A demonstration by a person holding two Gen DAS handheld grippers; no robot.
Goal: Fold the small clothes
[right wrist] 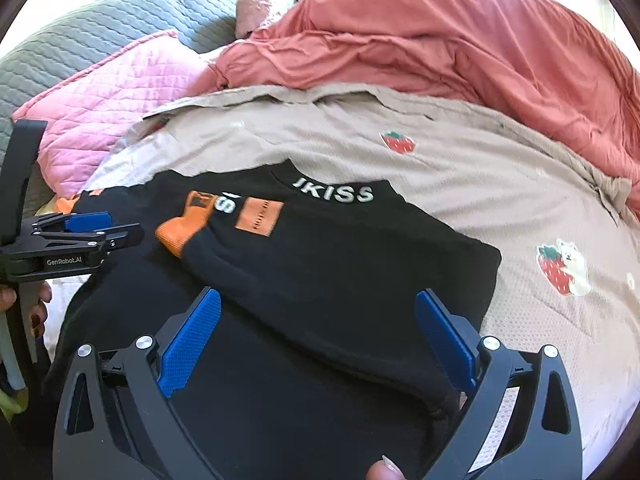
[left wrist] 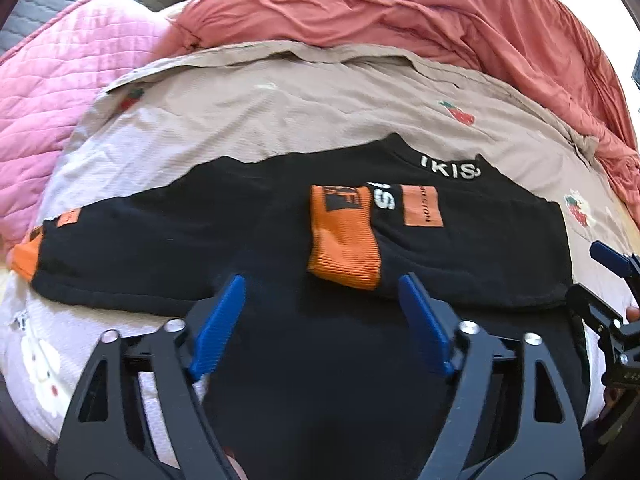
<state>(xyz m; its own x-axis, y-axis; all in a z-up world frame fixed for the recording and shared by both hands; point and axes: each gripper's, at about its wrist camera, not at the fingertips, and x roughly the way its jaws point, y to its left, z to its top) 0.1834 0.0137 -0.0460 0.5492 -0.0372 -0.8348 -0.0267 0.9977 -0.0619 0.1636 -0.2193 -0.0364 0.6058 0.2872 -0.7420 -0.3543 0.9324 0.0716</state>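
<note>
A small black sweater [left wrist: 472,256] with orange cuffs and white collar lettering lies flat on the bed. One sleeve is folded across the chest, its orange cuff [left wrist: 344,240] lying in the middle. The other sleeve [left wrist: 120,248] stretches left, orange cuff [left wrist: 24,258] at its end. My left gripper [left wrist: 322,292] is open and empty, hovering over the sweater's lower half. My right gripper [right wrist: 318,304] is open and empty over the sweater [right wrist: 340,264] near its right side; the folded cuff [right wrist: 184,224] shows there too. Each gripper shows in the other's view, the right [left wrist: 612,280] and the left [right wrist: 80,236].
The sweater lies on a beige blanket [left wrist: 280,120] with strawberry prints [right wrist: 558,268]. A coral duvet [left wrist: 440,20] is bunched behind, a pink quilted pillow [left wrist: 60,92] and a grey quilt [right wrist: 100,28] at back left. A thumb [right wrist: 384,470] shows at the bottom edge.
</note>
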